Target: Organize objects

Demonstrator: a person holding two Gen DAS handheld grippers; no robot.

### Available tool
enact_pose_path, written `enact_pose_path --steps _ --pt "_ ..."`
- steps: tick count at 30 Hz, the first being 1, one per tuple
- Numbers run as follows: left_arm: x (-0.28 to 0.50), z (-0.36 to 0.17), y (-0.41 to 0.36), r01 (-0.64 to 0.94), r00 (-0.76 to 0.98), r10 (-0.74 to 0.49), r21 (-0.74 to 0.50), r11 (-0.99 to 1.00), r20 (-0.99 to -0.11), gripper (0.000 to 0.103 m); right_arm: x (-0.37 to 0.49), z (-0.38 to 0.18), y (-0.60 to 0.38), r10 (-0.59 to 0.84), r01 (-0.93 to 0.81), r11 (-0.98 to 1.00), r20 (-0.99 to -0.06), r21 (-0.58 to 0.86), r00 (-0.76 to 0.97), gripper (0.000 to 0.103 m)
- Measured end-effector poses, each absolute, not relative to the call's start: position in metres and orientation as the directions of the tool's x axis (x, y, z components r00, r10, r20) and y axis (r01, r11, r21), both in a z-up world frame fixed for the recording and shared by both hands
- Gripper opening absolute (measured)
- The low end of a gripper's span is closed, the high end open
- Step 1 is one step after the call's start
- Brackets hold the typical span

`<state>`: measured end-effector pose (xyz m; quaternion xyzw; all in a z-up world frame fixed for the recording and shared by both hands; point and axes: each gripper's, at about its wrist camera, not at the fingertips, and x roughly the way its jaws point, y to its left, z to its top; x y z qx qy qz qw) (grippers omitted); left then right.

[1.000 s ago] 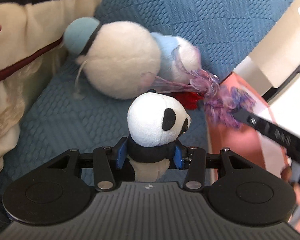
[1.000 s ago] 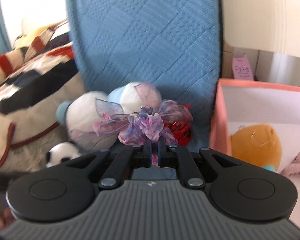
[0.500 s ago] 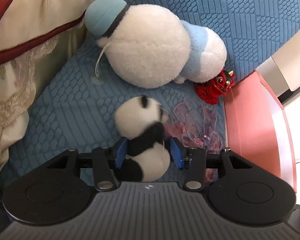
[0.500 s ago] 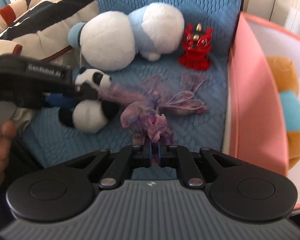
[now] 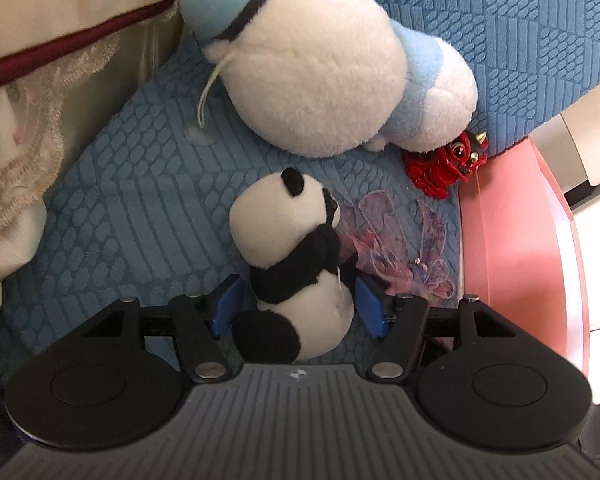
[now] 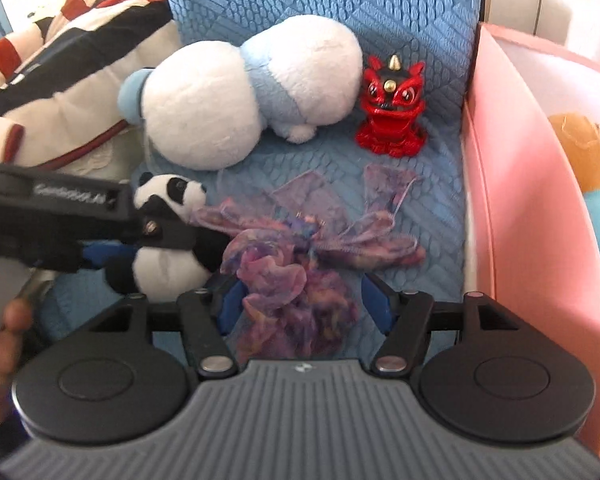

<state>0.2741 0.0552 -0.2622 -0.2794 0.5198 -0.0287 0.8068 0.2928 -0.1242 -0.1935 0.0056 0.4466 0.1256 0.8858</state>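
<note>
A small panda plush (image 5: pixel 296 276) lies on the blue quilted seat (image 5: pixel 140 208) between the open fingers of my left gripper (image 5: pixel 296 310); it also shows in the right wrist view (image 6: pixel 168 236). A purple gauze bow (image 6: pixel 304 264) lies on the seat between the open fingers of my right gripper (image 6: pixel 304 306), and shows beside the panda in the left wrist view (image 5: pixel 404 256). My left gripper (image 6: pixel 112 248) reaches in from the left in the right wrist view.
A big white and light-blue plush (image 6: pixel 244 92) and a red lion figurine (image 6: pixel 392 116) sit at the seat's back. A pink box (image 6: pixel 532 208) stands at the right with an orange plush (image 6: pixel 588 168) inside. Striped and cream bedding (image 6: pixel 60 64) lies at the left.
Both grippers came down to the seat and opened. The panda and the purple bow, held a second ago, now lie released on the seat side by side.
</note>
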Motion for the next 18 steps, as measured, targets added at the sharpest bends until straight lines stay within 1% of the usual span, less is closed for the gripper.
enact_pose_path --steps 10,12,13,15,17,18 --pt "0.277 -0.267 0.045 -0.213 0.446 -0.347 -0.475 0.854 -0.825 0.068 0.311 -0.216 -0.113 0.216 -0.240 0.966 -0.807 0.095 0.549 0.063" --pt "0.277 -0.267 0.045 -0.213 0.448 -0.354 -0.483 0.849 -0.821 0.067 0.312 -0.221 -0.111 0.213 -0.248 0.965 -0.818 0.089 0.535 0.055" --pt "0.277 -0.268 0.045 -0.209 0.448 -0.363 -0.491 0.846 -0.817 0.067 0.312 -0.223 -0.110 0.204 -0.249 0.965 -0.821 0.078 0.533 0.054" --pt "0.275 -0.267 0.044 -0.193 0.449 -0.382 -0.505 0.841 -0.808 0.067 0.310 -0.222 -0.106 0.175 -0.262 0.965 -0.816 0.030 0.552 0.038" --pt "0.274 -0.265 0.040 -0.177 0.460 -0.383 -0.505 0.845 -0.801 0.067 0.310 -0.220 -0.107 0.169 -0.253 0.967 -0.817 0.029 0.551 0.026" --pt "0.274 -0.264 0.039 -0.172 0.462 -0.385 -0.506 0.845 -0.799 0.067 0.310 -0.220 -0.108 0.168 -0.247 0.969 -0.818 0.033 0.551 0.022"
